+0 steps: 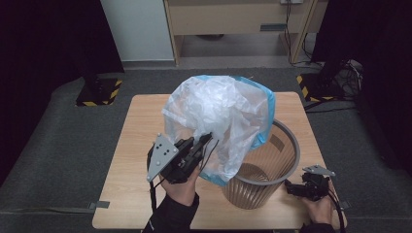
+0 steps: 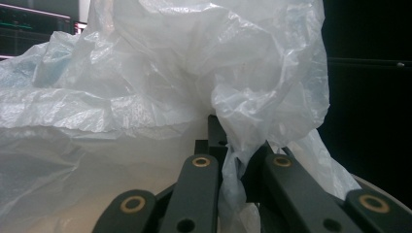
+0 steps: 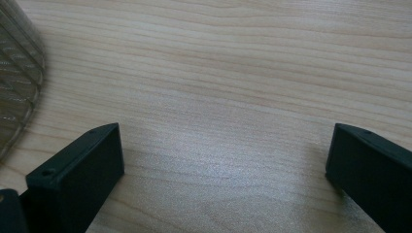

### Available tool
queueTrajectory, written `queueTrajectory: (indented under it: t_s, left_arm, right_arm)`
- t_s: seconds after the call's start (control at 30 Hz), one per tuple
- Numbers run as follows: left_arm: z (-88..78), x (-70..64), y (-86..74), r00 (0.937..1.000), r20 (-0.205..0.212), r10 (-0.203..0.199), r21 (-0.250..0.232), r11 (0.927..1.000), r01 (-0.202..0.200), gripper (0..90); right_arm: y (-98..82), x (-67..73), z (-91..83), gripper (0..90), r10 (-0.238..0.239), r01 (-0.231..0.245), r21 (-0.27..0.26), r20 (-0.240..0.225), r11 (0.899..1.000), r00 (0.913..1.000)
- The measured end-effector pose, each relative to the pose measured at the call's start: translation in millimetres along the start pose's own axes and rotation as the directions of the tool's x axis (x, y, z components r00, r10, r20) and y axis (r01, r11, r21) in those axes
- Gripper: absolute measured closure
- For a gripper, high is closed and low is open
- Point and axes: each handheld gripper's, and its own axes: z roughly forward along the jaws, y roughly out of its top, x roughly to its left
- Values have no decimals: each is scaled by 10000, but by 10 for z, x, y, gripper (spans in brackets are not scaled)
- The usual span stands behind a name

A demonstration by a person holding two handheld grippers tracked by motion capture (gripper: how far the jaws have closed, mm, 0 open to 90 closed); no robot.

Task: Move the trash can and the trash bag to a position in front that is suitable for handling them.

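Note:
A clear plastic bag [image 1: 218, 116] with a blue edge billows above the wooden table [image 1: 141, 126] and drapes partly over the rim of a ribbed translucent bin [image 1: 265, 170]. My left gripper [image 1: 208, 140] is shut on a fold of the bag's film at its lower left, held up off the table. In the left gripper view the crumpled bag [image 2: 184, 82] is pinched between the black jaws, with one fingertip [image 2: 214, 131] showing against the film. My right gripper [image 1: 291, 187] rests low at the table's front right, beside the bin, open with bare wood [image 3: 218, 97] between its jaws.
The bin stands near the table's front edge, right of centre; its ribbed wall [image 3: 14, 73] is close to my right gripper. Striped yellow-and-black stand bases [image 1: 99, 92] sit on the grey floor behind the table's corners, with cables [image 1: 340, 77] at the back right.

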Motion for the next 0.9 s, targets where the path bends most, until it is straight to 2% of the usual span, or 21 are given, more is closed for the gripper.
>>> queueTrajectory:
  t_s: [0.37, 0.9]
  left_arm:
    - [135, -178, -14, 9974, 703, -133, 317, 9994, 111, 868]
    - [284, -433, -82, 9906, 1367, 76, 611, 9980, -161, 866]
  right_arm:
    - [0, 0, 0, 4, -9, 9, -1, -1, 10000, 10000]
    - [1, -1, 2, 4, -19, 19, -15, -6, 10000, 10000]
